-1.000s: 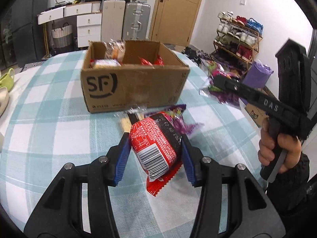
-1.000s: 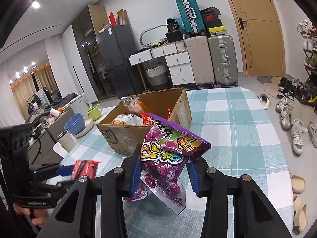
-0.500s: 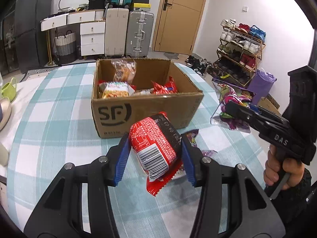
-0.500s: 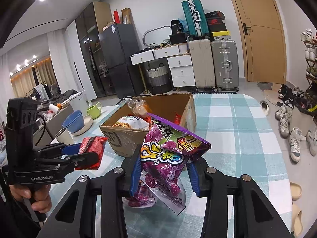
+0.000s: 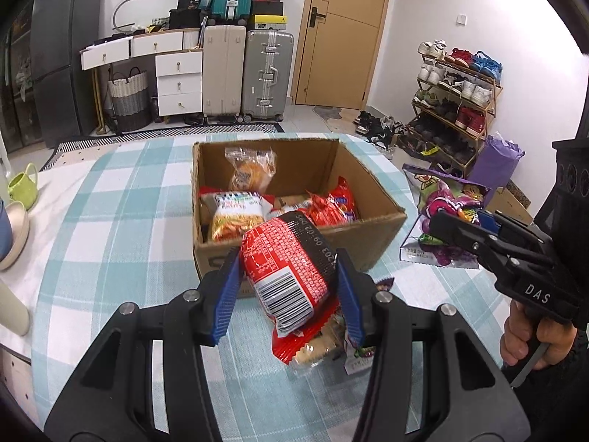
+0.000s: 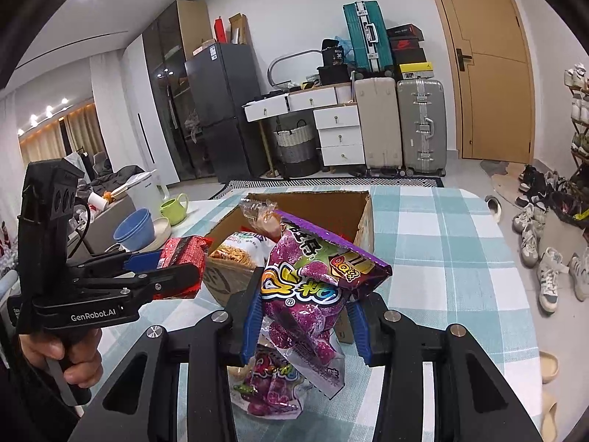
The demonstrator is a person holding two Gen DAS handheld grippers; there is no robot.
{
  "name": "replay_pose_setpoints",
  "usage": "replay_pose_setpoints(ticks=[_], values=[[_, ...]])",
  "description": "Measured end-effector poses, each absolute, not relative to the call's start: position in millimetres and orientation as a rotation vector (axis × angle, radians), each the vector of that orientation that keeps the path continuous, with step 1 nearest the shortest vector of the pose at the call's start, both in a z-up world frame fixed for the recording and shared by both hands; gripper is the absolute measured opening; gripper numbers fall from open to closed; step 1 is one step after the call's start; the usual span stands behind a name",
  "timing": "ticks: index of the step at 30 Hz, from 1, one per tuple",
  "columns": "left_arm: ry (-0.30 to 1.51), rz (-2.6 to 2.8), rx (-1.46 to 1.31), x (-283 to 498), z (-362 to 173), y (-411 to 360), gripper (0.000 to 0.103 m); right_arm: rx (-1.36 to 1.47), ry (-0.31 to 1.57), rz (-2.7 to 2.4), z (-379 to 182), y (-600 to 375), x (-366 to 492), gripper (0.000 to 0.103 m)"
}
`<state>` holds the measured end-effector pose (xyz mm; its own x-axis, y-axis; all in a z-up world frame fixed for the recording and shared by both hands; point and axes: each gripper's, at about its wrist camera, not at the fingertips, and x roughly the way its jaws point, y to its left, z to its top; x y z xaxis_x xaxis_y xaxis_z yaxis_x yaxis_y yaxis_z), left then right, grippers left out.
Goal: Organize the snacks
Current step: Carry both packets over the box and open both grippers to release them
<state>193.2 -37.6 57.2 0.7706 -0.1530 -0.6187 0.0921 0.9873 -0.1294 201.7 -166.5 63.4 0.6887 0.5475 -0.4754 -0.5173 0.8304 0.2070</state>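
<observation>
Blue pads: left gripper (image 5: 287,287) clamps the red packet (image 5: 291,269); right gripper (image 6: 305,313) clamps the purple bag (image 6: 313,280).
Counter (image 5: 110,221): teal-checked cloth; one cardboard box (image 5: 371,235) near its far edge, several snacks inside.
Room: two upright suitcases (image 5: 246,73), door (image 5: 342,33).
Right view only: fridge (image 6: 224,110).

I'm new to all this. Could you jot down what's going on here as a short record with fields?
Setting: table with a blue checked cloth
Container: open cardboard box, already holding several snack packets
Left claw: closed on a red snack packet, held near the box's front wall
Right claw: closed on a purple candy bag, held off the table beside the box
Still on the table: a clear biscuit packet and another purple candy bag
Nearby: blue bowls, green mug
</observation>
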Motion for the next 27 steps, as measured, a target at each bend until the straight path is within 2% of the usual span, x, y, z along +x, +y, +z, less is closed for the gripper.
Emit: replay_pose_setpoints(ticks=[27], values=[[0.655,-0.096,-0.089,268.1,79.1,-19.1,0.046,0.011,0.542,0.569,88.9,-141.3,270.5,0.041]])
